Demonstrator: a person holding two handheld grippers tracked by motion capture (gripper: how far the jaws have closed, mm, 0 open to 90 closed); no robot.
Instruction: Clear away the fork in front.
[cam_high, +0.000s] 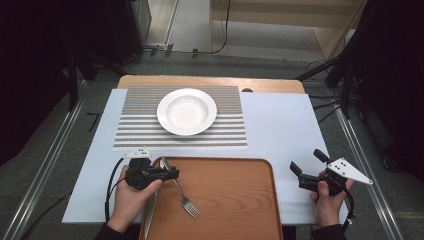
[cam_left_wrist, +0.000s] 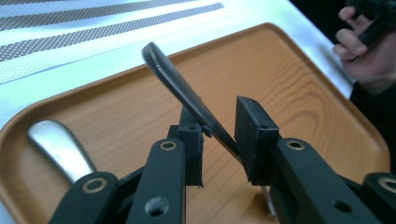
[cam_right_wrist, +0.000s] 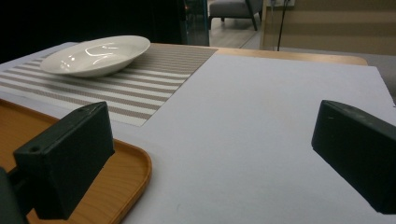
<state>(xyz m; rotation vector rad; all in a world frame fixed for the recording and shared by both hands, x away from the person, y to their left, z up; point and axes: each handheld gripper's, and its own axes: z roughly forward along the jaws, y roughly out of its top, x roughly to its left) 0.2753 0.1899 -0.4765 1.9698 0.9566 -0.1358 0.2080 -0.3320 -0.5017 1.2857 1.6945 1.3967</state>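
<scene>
At lower left, the left gripper (cam_high: 167, 173) has its jaws loosened around the fork (cam_high: 181, 191), which lies on the wooden tray (cam_high: 235, 200) near its left rim. At lower right, the right gripper (cam_high: 306, 162) gapes empty above bare white table cover (cam_high: 280, 125). The plate (cam_high: 187, 111) sits centred on the striped placemat (cam_high: 135, 130), upper middle.

My left claw (cam_high: 172, 173) sits near left, pointing right, its jaws slightly parted. My right claw (cam_high: 306, 161) is held at near right, angled up-left, jaws spread wide with nothing between.
</scene>
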